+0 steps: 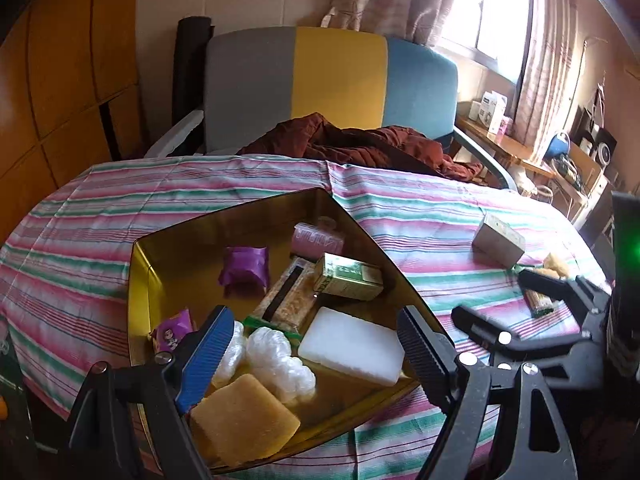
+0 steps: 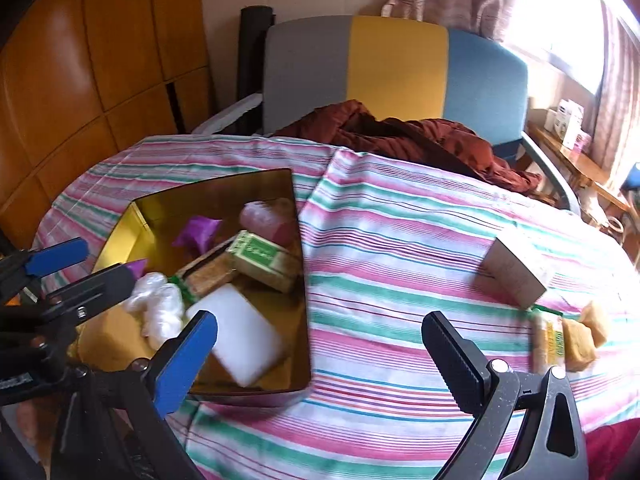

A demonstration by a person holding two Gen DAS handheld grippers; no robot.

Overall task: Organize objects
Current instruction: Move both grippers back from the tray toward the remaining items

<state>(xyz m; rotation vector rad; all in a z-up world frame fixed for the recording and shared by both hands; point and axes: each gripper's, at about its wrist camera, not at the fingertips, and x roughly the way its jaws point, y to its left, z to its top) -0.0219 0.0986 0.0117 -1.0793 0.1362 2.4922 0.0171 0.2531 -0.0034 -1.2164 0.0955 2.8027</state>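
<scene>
A gold tin box (image 1: 144, 280) (image 2: 304, 360) sits on the striped tablecloth and holds several items: a white block (image 1: 352, 344) (image 2: 244, 340), a tan sponge (image 1: 244, 416), white bubble wrap (image 1: 276, 364), a green box (image 1: 348, 276) (image 2: 260, 256), a purple packet (image 1: 244, 268) and a pink roll (image 1: 316, 238). My left gripper (image 1: 316, 352) hovers open over the box's near end with nothing in it. My right gripper (image 2: 320, 356) stands open above the cloth just right of the box. A grey box (image 2: 514, 276) (image 1: 498, 244), a yellow-green packet (image 2: 546, 340) and tan cubes (image 2: 580, 338) lie on the cloth at the right.
A chair (image 1: 332, 80) with grey, yellow and blue panels stands behind the table, with a dark red cloth (image 1: 360, 144) on its seat. A wooden wardrobe (image 1: 60, 80) fills the left. A cluttered side table (image 1: 520, 148) stands by the window at right.
</scene>
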